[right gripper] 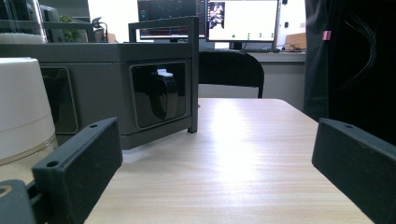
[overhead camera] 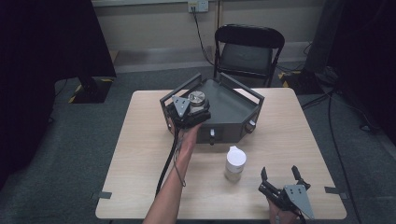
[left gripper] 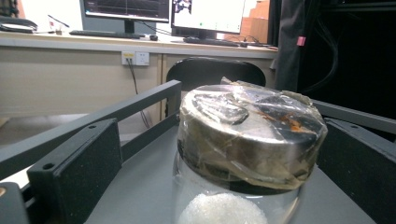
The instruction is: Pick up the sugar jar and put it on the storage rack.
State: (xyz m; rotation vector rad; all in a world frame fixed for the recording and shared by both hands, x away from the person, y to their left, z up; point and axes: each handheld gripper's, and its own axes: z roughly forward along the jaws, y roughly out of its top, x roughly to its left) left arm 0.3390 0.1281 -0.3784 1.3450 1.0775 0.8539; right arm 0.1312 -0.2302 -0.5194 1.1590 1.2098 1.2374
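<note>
A light wooden table (overhead camera: 140, 154) spans the middle of the high view, with a black folding chair (overhead camera: 249, 46) behind it at the upper centre. On the table's far half sits a dark grey metal tray with railed sides (overhead camera: 238, 112), set cornerwise, with knobs on its front wall. Inside the tray, toward its left corner, stands a glass jar with a silver lid wrapped in clear film (overhead camera: 196, 99); the left gripper view shows the jar (left gripper: 252, 135) large in the middle of the frame, white grains at its bottom. The left gripper (overhead camera: 189, 112) is held over the tray's left corner at the jar, and its jaws stand released, one at each side of the jar with a gap showing, so nothing is pressed. Lower centre of the high view, in front of the tray, stands a second jar with a white cap (overhead camera: 235, 163), apart from both tools. The right gripper (overhead camera: 281, 179) rests at the lower right of the table, its jaws spread wide with only bare tabletop between them.
</note>
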